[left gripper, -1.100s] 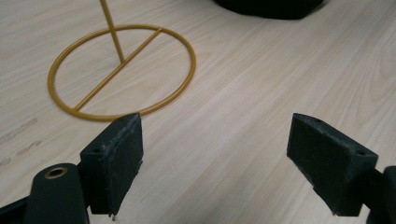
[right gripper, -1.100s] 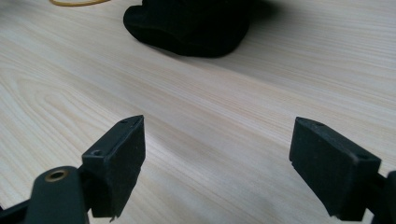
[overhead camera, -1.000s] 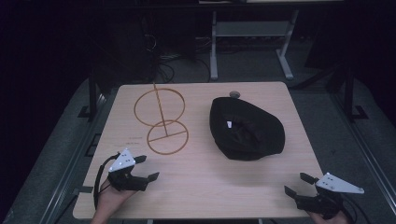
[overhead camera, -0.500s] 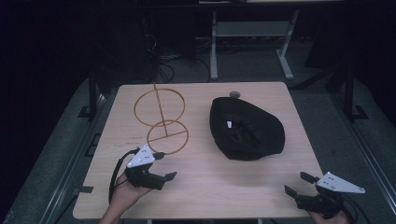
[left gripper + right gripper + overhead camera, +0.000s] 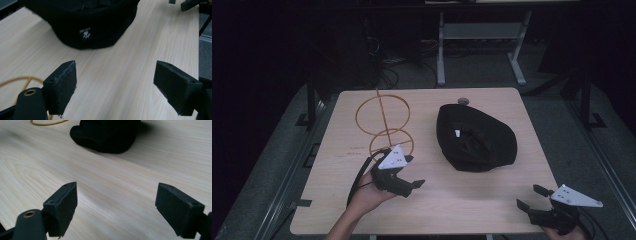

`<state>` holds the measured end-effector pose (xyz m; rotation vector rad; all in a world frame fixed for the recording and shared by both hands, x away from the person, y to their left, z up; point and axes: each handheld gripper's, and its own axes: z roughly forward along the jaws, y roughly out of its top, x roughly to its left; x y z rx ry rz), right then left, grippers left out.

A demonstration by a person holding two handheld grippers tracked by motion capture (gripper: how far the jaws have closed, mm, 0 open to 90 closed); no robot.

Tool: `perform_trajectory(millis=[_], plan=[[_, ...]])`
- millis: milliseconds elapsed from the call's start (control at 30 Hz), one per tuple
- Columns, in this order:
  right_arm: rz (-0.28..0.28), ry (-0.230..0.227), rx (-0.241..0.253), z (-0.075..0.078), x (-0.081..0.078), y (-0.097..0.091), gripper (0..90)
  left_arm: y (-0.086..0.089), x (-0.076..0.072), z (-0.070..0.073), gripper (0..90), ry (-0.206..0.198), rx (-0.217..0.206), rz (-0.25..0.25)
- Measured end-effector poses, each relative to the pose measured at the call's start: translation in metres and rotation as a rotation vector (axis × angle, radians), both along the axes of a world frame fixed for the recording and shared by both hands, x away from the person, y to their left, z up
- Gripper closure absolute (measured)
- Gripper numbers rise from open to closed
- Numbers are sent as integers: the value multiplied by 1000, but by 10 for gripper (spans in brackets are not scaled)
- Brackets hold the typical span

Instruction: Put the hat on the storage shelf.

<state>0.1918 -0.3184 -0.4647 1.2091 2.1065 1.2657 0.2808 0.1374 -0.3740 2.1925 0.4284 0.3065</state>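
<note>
Rightward and toward the table's middle is where I am carrying my left gripper (image 5: 409, 181) since the earlier frames; my right gripper (image 5: 528, 197) is keeping its place at the near right corner. Both are standing wide, nothing between the jaws. The pads (image 5: 63, 85) are blocky wedges of matte black foam with rough, slightly frayed edges, and a grey three-cornered plate is riding on top of each tool. Beneath them the table (image 5: 492, 200) is showing pale wood with fine straight grain. The black hat (image 5: 476, 137) is lying on the right half of the table as a soft, rounded dome of dull knit-like fabric, a small white tag showing on it. In the left gripper view, a small white emblem is sitting on the hat (image 5: 85, 27) and its rim is facing my jaws, near but apart. In the right gripper view, the hat (image 5: 106, 135) is lying farther ahead, well apart. A wire stand (image 5: 383, 122) of two golden rings on an upright rod is standing just behind my left hand (image 5: 367, 192).
</note>
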Motion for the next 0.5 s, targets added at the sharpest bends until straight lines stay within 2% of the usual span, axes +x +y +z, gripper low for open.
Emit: perform_trajectory(millis=[67, 100, 133, 167, 333, 500], plan=[[3, -2, 0, 1, 0, 0, 174, -13, 2, 8, 181, -16, 4, -19], [4, -3, 2, 1, 0, 0, 174, -13, 2, 8, 181, -16, 4, -19], [6, -1, 3, 1, 0, 1, 174, -23, 6, 13, 181, -17, 8, -34], [6, -1, 3, 1, 0, 1, 174, -23, 6, 13, 181, -17, 8, -34], [20, 5, -4, 0, 1, 2, 174, -45, 15, 20, 197, -21, 34, -63], [23, 7, -3, 0, 1, 3, 174, -72, 29, 26, 204, -25, 54, -93]])
